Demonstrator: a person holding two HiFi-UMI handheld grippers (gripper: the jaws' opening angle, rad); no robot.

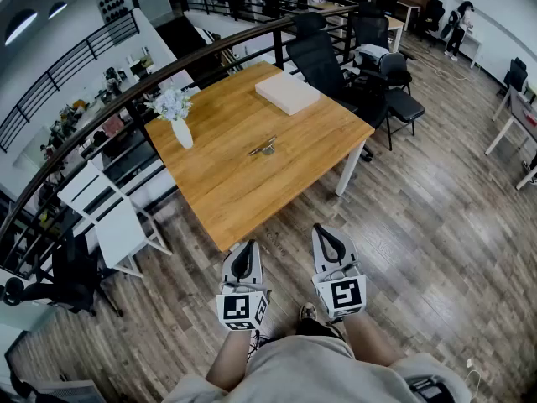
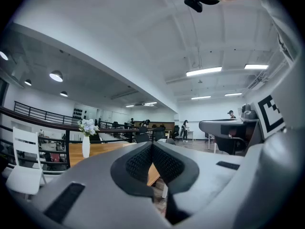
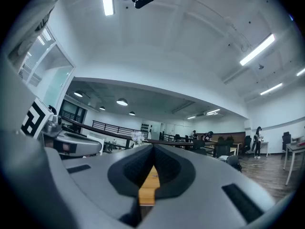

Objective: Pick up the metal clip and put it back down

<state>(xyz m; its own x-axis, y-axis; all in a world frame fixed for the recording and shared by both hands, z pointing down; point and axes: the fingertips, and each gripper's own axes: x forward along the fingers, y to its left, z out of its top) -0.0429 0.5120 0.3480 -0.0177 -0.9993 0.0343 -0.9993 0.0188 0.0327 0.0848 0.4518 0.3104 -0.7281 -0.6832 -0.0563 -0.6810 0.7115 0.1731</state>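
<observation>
Standing short of the bench [image 1: 226,183], the person is holding both tools low at the bottom centre of the head view, and neither is reaching yet.

- The left hand-held gripper [image 1: 246,250] is sitting fully closed; in its own view the pads [image 2: 143,162] are meeting at the tip with nothing between them.
- The right hand-held gripper [image 1: 325,233] is looking the same: pads [image 3: 164,168] are pressing together at the tip and it is carrying nothing. Only bench wood is showing through the wedge behind them.
- The metal clip [image 1: 263,147] is lying flat near the middle of the bench. It is sitting well apart from the white box [image 1: 287,92] at the upper right of the top, and from the vase of flowers [image 1: 182,133] at the left edge.
- Nothing is crowding the clip, so the approach is looking open from the near side.

Handling, as a judgement:
- The clip is reading as small, light and stiff.
- Bare metal on smooth wood is probably going to skid if nudged from one side.
- It is too small here to resolve its shape, so the raised part cannot be picked out.
- The best bet is opening the jaws wide, straddling the narrow width at mid-length and closing square.
- If it is a spring clip, pinching the levers is risking it popping open.
- Being rigid, it is not needing a gentle set-down.
</observation>
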